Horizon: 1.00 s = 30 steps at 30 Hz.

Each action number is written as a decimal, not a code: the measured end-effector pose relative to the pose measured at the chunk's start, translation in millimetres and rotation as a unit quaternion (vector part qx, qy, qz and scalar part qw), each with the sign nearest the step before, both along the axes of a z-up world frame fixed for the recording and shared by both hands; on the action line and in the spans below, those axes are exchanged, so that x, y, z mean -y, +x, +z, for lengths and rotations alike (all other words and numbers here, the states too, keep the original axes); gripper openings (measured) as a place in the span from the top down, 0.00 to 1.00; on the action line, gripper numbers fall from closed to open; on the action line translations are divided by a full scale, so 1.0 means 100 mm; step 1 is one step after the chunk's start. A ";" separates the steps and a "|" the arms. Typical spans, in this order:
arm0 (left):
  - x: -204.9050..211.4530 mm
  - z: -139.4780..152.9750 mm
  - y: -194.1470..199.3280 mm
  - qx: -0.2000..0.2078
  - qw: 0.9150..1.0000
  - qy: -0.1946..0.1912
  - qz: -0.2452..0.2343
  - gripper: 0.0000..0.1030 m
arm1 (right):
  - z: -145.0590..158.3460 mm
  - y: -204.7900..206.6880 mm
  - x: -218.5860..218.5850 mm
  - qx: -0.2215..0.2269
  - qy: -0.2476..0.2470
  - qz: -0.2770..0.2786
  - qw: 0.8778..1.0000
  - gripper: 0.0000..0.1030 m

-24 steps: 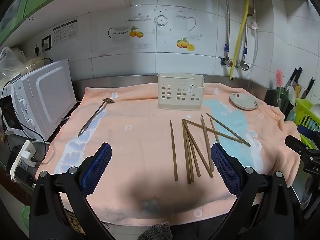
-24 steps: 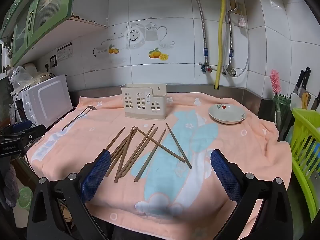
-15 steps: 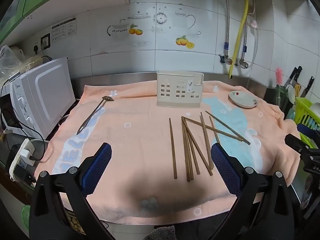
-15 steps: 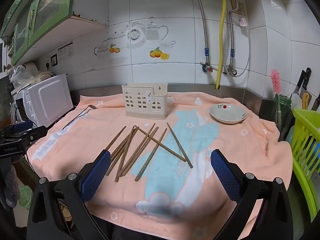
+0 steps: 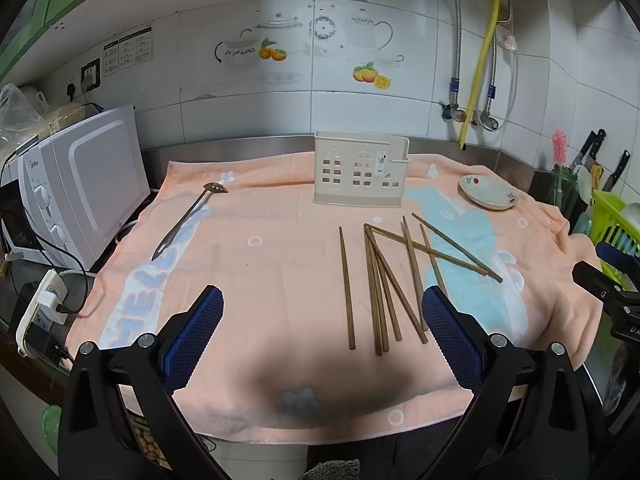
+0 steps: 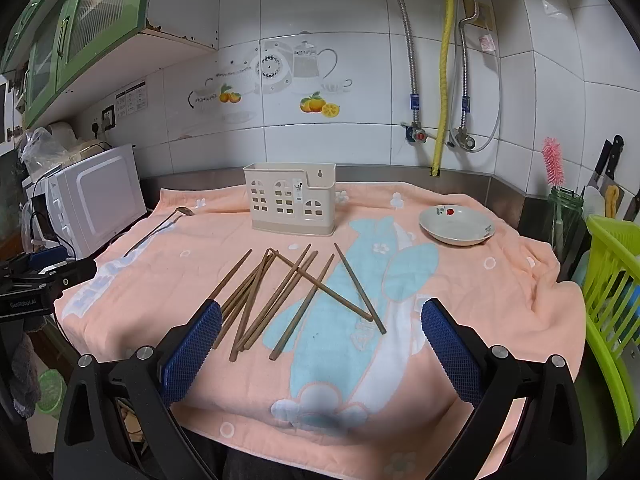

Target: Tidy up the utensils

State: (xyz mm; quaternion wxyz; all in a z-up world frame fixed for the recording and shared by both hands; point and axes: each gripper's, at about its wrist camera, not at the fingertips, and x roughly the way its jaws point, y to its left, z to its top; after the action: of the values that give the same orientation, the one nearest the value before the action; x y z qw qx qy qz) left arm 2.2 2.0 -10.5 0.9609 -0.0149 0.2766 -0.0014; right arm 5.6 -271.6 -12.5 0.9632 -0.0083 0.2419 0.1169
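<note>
Several brown wooden chopsticks (image 6: 280,296) lie loose on the peach towel (image 6: 500,300), in front of the cream holder (image 6: 292,204). All are thin, plain sticks; most fan out side by side, two cross over the others at an angle. A long metal spoon (image 5: 188,216) with a pierced bowl lies apart, near the towel's left edge by the microwave (image 5: 88,184). A small white dish (image 6: 456,226) sits right of the holder. Left gripper (image 5: 320,330): jaws spread wide, nothing between them. Right gripper (image 6: 320,334): jaws equally wide, above the near ends of the chopsticks, not gripping any.
</note>
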 end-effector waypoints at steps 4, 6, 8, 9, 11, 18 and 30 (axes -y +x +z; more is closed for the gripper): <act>0.00 0.01 0.00 0.001 1.000 -0.002 -0.002 0.05 | 0.00 0.00 0.00 -0.001 -0.001 -0.001 1.000 0.06; 0.00 0.00 0.00 0.000 1.000 -0.001 -0.003 0.05 | 0.00 0.00 -0.01 -0.001 -0.001 -0.001 1.000 0.06; 0.00 0.00 0.00 -0.001 1.000 -0.002 -0.004 0.05 | 0.00 0.01 -0.01 -0.001 -0.002 -0.001 1.000 0.06; 0.00 -0.01 0.00 -0.001 1.000 -0.001 -0.005 0.05 | 0.00 0.01 -0.01 -0.001 -0.001 -0.001 1.000 0.06; 0.01 -0.01 0.00 -0.002 1.000 -0.002 -0.005 0.05 | -0.01 0.01 -0.01 -0.002 -0.001 0.000 1.000 0.06; 0.01 -0.04 0.00 -0.006 1.000 -0.003 -0.007 0.05 | -0.03 0.02 -0.03 -0.007 -0.007 0.004 1.000 0.06; 0.02 -0.06 0.01 -0.009 1.000 -0.003 -0.009 0.05 | -0.03 0.04 -0.04 -0.010 -0.010 0.005 1.000 0.06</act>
State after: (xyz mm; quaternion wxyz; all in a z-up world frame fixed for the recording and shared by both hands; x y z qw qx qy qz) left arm 3.1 0.2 -16.2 0.9583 -0.0151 0.2850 -0.0110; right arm 9.1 -267.6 -15.9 0.9600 -0.0175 0.2529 0.1191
